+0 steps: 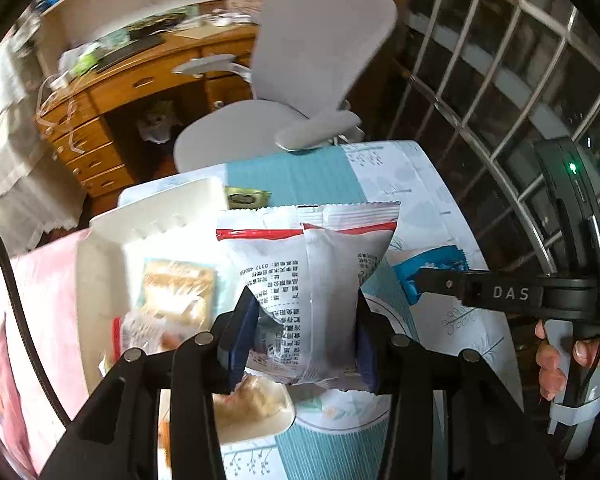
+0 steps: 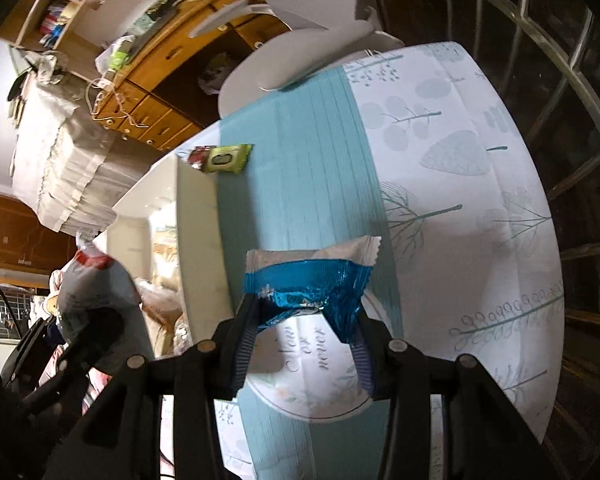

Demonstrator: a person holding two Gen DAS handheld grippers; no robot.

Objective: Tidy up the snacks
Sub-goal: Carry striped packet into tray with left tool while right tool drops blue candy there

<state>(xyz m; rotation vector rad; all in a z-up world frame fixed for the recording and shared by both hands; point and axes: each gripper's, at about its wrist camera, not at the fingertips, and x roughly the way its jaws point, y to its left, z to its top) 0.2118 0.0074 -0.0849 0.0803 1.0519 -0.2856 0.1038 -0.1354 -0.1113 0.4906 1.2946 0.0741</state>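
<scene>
My left gripper [image 1: 306,340] is shut on a white snack packet [image 1: 312,280] with a red stripe and holds it in the air beside a white storage bin [image 1: 100,264]. The bin holds several wrapped snacks, among them a cracker pack [image 1: 178,292]. My right gripper [image 2: 304,344] is shut on a blue and white snack packet [image 2: 312,280] above the table. In the left wrist view the right gripper [image 1: 410,284] shows at the right with the blue packet [image 1: 432,262]. In the right wrist view the white packet [image 2: 96,280] shows at the left.
A green packet [image 2: 228,158] and a small red packet [image 2: 196,156] lie on the teal and white tablecloth [image 2: 440,140] by the bin's far end [image 2: 198,208]. A grey office chair [image 1: 300,80] stands past the table's far edge. A metal window grille [image 1: 500,92] is at the right.
</scene>
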